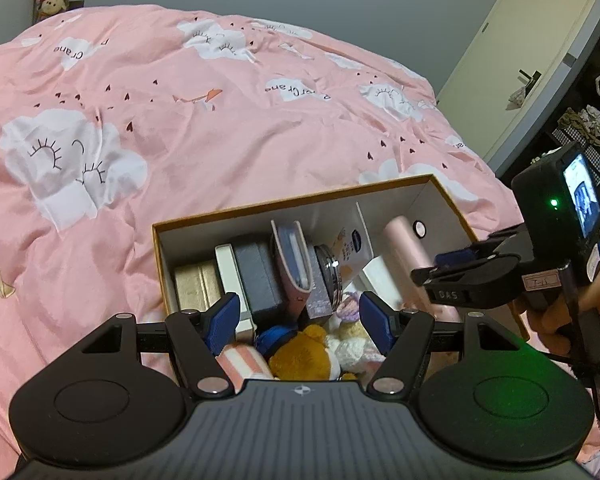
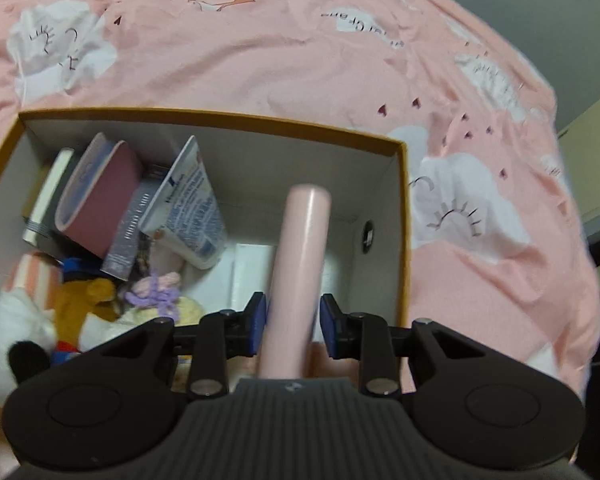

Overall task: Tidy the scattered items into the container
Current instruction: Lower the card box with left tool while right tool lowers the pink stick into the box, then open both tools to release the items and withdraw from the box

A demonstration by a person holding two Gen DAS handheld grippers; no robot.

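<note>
Right gripper [image 2: 292, 322] lowers pink tube [image 2: 300, 264] into box [image 2: 204, 118], jaws parted, pads just clear of it. Left gripper [image 1: 298, 318] open, empty, at box's 6 o'clock. Best: spread wider, withdraw straight, avoid dragging tube.

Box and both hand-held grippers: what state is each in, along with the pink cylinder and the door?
Box: open, no lid, partly filled.
Pink cylinder: inside the box, leaning, between the right hand-held gripper's pads, which stand just clear of it.
Right hand-held gripper: open, jaws slightly apart around the cylinder.
Left hand-held gripper: wide open, empty, over the box.
Cream tube: in the box, tilted.
Door: shut.
</note>
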